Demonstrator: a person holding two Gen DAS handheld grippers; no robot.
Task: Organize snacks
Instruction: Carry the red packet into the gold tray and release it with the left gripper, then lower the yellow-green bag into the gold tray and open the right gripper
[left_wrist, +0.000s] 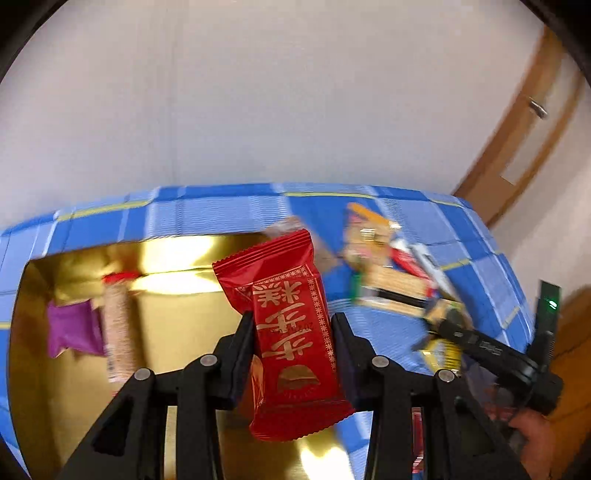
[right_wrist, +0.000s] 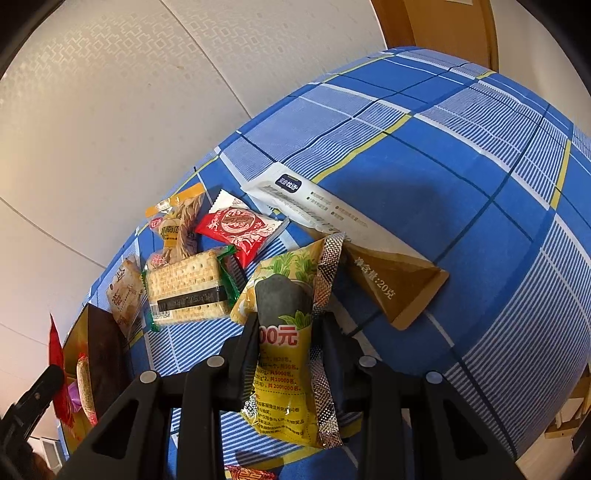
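bright, fisheye-warped; left view motion-blurred, gold tray glaring.

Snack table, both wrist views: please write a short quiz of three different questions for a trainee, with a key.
1. True or false: the left gripper holds a red packet above the gold tray.
2. What does the right gripper hold? A. a cracker pack; B. a yellow packet with a dark snack inside; C. a purple packet.
3. Fill the gap: the purple packet lies in the ____.

Key
1. True; both fingers press its sides.
2. B, the yellow packet; the cracker pack lies free on the blue checked cloth.
3. Gold tray.
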